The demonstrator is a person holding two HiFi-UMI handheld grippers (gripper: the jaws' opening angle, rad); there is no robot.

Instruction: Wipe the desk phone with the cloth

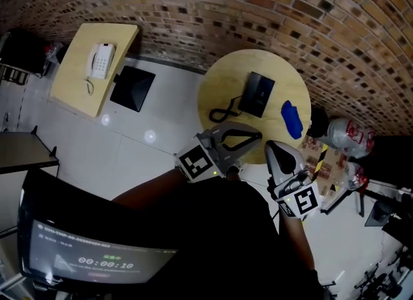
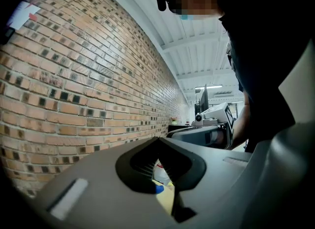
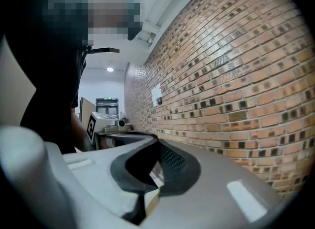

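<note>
Both fingers of the grey left gripper [image 1: 255, 136] and grey right gripper [image 1: 275, 147] are pressing shut, holding nothing. Past them, one blue folded cloth [image 1: 291, 119] is lying near one flat black desk phone [image 1: 258, 93] on the round pale wooden worktop [image 1: 219, 92]. No wiping is happening yet, so I think the whole job is still waiting. One white phone [image 1: 100, 60] is sitting far off.

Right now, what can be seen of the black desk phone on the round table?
The black desk phone lies flat near the middle of the round wooden table. It is a dark, rectangular, plastic-looking body. A black cord loops from its left side toward the table's near edge. The blue cloth lies apart at its right, not touching it. Only the table touches it. Its keys are too small to tell.
</note>
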